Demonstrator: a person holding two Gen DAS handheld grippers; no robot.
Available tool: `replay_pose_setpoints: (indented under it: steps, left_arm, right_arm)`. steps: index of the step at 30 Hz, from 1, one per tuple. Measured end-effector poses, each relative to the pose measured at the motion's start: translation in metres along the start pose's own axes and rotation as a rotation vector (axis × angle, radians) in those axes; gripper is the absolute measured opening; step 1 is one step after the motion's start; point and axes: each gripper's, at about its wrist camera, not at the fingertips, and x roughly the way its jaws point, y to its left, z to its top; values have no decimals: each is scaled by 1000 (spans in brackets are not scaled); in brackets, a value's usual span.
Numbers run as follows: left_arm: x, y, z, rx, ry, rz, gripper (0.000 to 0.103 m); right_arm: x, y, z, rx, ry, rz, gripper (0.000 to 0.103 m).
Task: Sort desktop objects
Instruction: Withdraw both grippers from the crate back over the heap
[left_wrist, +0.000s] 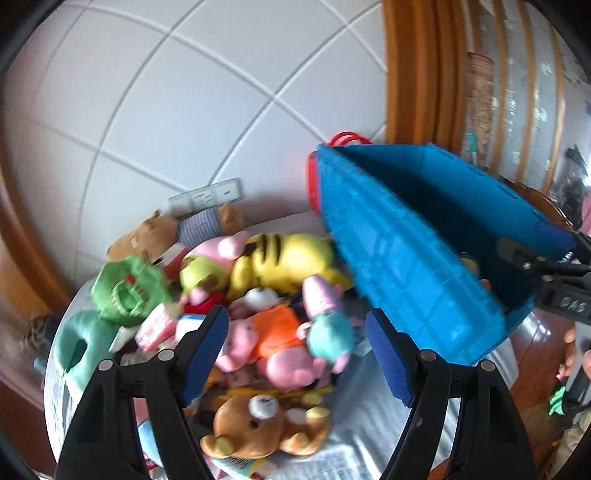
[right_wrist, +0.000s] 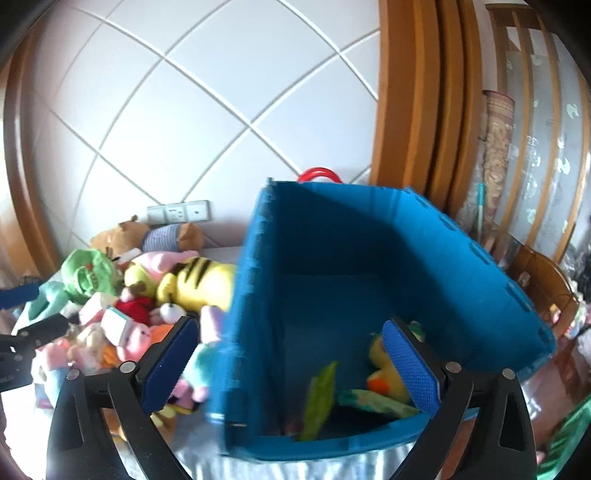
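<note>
White-tiled wall (right_wrist: 192, 110) behind cloth-covered worktop (left_wrist: 369, 424). Lower left: heap of plush toys (left_wrist: 266, 295), tiger (left_wrist: 284, 258) uppermost. Right: blue crate (right_wrist: 369, 240) holding plush duck (right_wrist: 384, 373). Left tongs (left_wrist: 295, 354) apart, empty, above the heap; right tongs (right_wrist: 291, 365) apart over the crate.

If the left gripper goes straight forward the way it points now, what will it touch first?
Most likely the pink plush in the orange shirt, which lies between the open fingers of the left gripper on top of the toy pile. Depth is hard to judge in this blurred view; the blue bin stays off to its right.
</note>
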Motion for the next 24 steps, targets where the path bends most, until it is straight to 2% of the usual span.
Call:
replay_pose_setpoints:
  steps: [15, 24]
  left_arm:
    - [8, 119, -66, -154, 99, 176, 77]
    - [22, 170, -110, -224, 179, 234, 77]
  right_arm:
    - [9, 114, -14, -103, 16, 193, 102]
    - [45, 158, -45, -132, 140, 258, 102]
